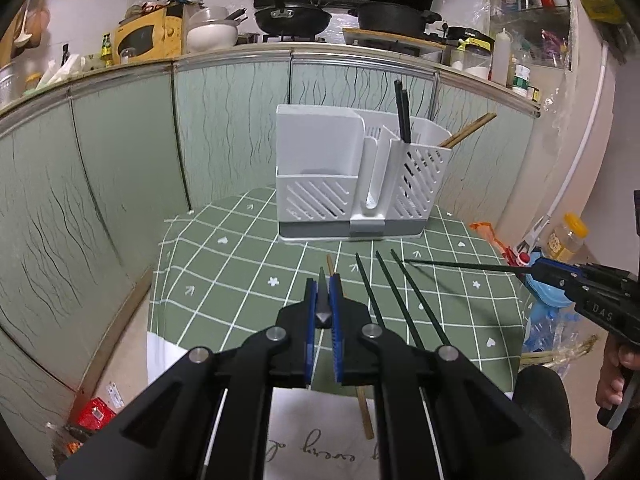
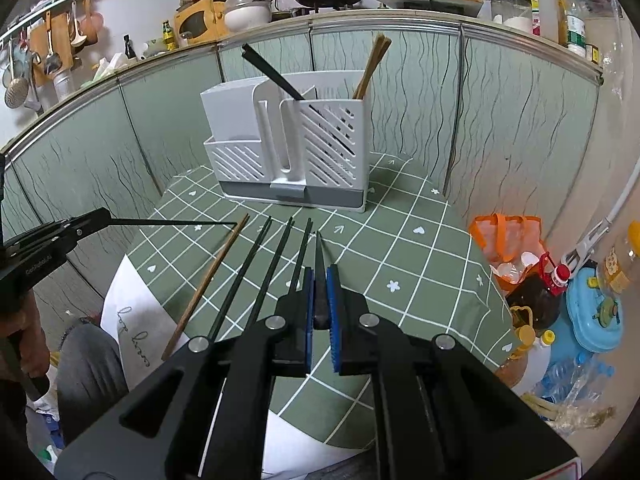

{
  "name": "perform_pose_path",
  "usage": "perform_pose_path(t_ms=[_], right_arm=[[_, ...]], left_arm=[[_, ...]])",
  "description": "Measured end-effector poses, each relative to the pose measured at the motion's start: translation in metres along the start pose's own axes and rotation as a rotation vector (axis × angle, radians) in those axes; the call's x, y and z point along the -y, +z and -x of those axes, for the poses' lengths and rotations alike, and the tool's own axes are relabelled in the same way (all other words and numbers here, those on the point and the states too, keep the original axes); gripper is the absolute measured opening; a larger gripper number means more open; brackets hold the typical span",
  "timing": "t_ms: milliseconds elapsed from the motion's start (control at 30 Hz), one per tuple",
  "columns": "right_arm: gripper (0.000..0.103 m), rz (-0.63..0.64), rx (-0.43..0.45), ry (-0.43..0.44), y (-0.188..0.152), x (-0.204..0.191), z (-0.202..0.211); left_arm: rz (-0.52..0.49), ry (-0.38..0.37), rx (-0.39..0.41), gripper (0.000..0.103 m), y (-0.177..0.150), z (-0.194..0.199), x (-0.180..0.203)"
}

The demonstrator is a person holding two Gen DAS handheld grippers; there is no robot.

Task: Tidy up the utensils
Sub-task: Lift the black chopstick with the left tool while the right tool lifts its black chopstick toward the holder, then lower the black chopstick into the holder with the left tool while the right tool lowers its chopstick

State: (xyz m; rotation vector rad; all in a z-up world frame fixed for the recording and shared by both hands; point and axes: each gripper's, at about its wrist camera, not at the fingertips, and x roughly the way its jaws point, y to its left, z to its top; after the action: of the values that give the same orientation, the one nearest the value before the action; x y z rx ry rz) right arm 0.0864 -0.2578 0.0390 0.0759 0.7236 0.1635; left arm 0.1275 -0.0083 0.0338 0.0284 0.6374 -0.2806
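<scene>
I have one dark chopstick (image 1: 322, 280) pinched in my left gripper (image 1: 323, 284), its blue pads closed tight on it with the thin tip poking forward toward the white utensil holder (image 1: 348, 184). My right gripper (image 2: 320, 276) is clamped the same way on a second dark chopstick (image 2: 319, 248), also pointing at the holder. From the left camera that second stick (image 1: 460, 266) shows as a thin line reaching in from the right, held clear of the cloth.

Short of the holder, three more dark chopsticks (image 2: 276, 256) lie side by side on the green checked tablecloth (image 2: 400, 248), running roughly toward the holder. Just to their left lies a single wooden chopstick (image 2: 208, 284), its near end resting over a white sheet of paper (image 2: 136, 320) at the table edge.

In the holder's right slotted compartments a dark pair (image 2: 272, 76) leans left and a wooden pair (image 2: 372, 64) stands at the far right corner. The holder sits at the far end of the cloth, close before the green patterned cabinet doors (image 2: 420, 92).
</scene>
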Motion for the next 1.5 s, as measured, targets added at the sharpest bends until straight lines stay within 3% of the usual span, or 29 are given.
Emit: perform_pose_path(t_ms=[1000,1400,1500], right_arm=[[0.006,0.003,0.104,0.029,0.047,0.000,0.033],[0.006,0.021,0.115,0.039,0.084,0.011,0.051],[0.006,0.047,0.112,0.040,0.096,0.012,0.057]], left_arm=[[-0.032,-0.029,0.064,0.008,0.042,0.020,0.007],[-0.060,-0.074,0.072,0.008,0.071,0.031,0.007],[-0.050,-0.116,0.062,0.008,0.083,0.031,0.004]])
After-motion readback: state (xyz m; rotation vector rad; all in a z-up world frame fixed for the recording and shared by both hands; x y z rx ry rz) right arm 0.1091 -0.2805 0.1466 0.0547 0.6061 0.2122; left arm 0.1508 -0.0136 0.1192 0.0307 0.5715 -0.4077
